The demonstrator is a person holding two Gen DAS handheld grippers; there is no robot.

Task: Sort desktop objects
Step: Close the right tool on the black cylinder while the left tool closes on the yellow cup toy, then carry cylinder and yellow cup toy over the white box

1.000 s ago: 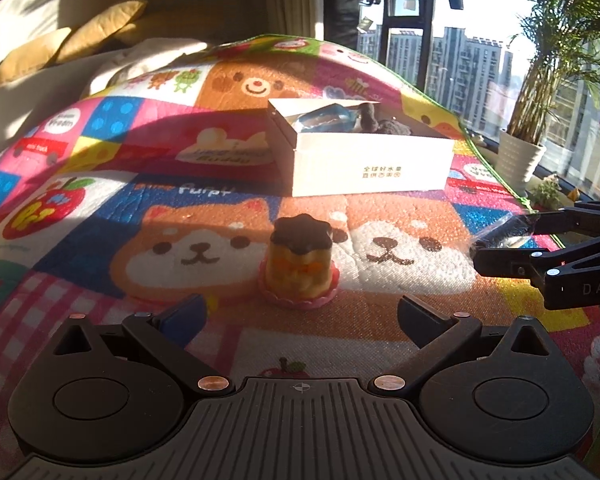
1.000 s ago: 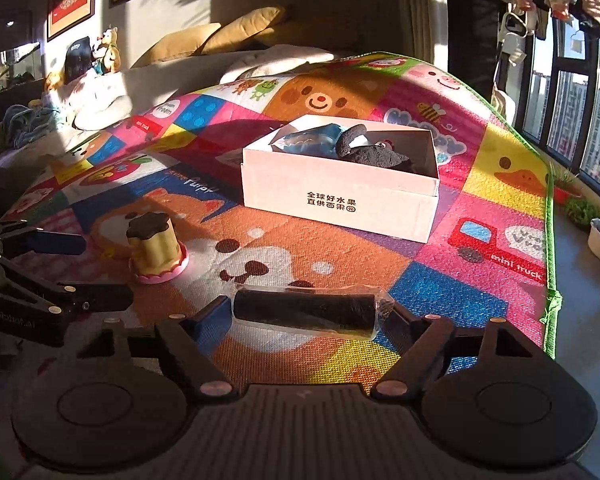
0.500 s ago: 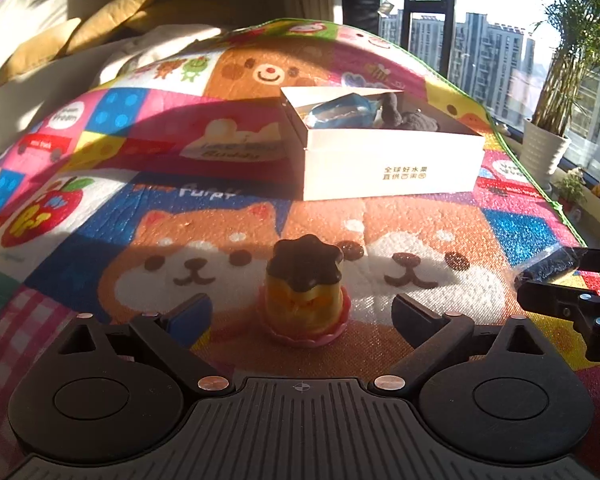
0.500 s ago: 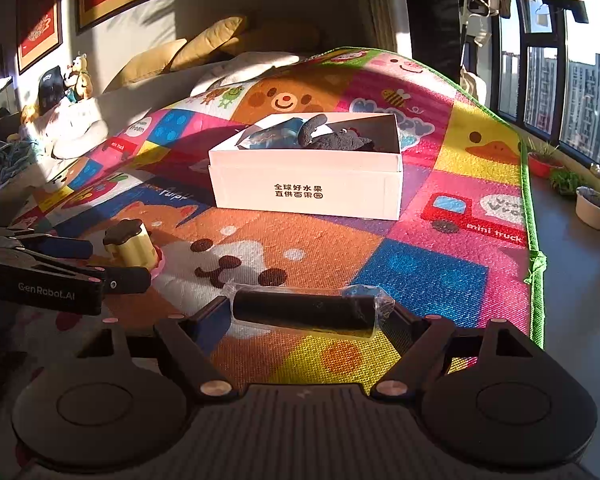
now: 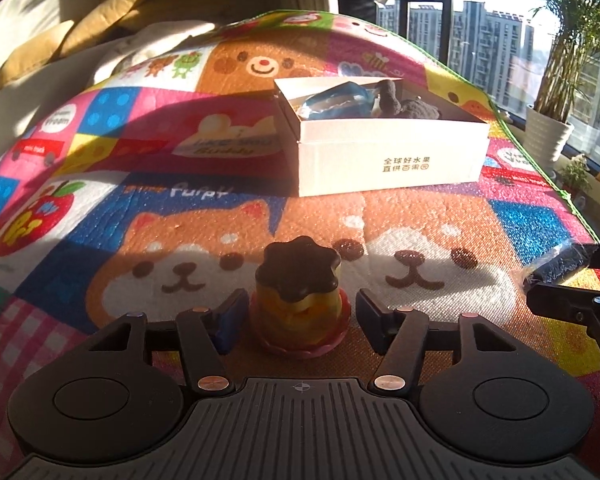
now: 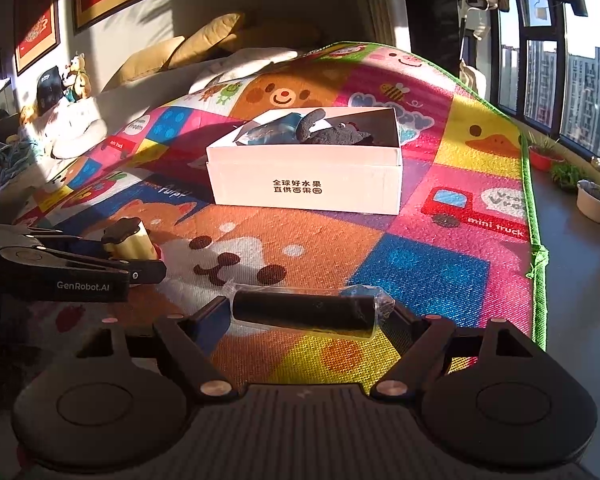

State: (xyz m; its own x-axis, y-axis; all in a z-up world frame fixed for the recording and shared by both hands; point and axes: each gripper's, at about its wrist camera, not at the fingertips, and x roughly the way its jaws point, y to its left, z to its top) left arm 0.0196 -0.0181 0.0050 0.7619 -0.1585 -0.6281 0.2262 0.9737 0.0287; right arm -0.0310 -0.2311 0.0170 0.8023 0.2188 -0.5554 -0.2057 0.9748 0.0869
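Observation:
A toy pudding [image 5: 298,292], yellow with a dark scalloped top and a pink base, stands on the play mat. My left gripper [image 5: 300,314] has its fingers on either side of the pudding's base, shut on it; the right wrist view shows the same grip [image 6: 134,258] around the pudding [image 6: 130,238]. My right gripper [image 6: 306,320] is shut on a black roll in clear wrap [image 6: 304,312], held crosswise just above the mat. The roll [image 5: 560,266] also shows at the right edge of the left wrist view. A white cardboard box [image 5: 388,160] sits farther back, open.
The box [image 6: 308,176] holds a blue packet [image 6: 272,130] and a dark plush item [image 6: 336,134]. The colourful mat [image 6: 416,272] ends at a green edge on the right, with floor, plant pots and windows beyond. Cushions lie behind the mat.
My left gripper moved forward until the toy pudding stood between its fingers, and its jaws came together on it. The right gripper kept hold of the black roll and tilted slightly.

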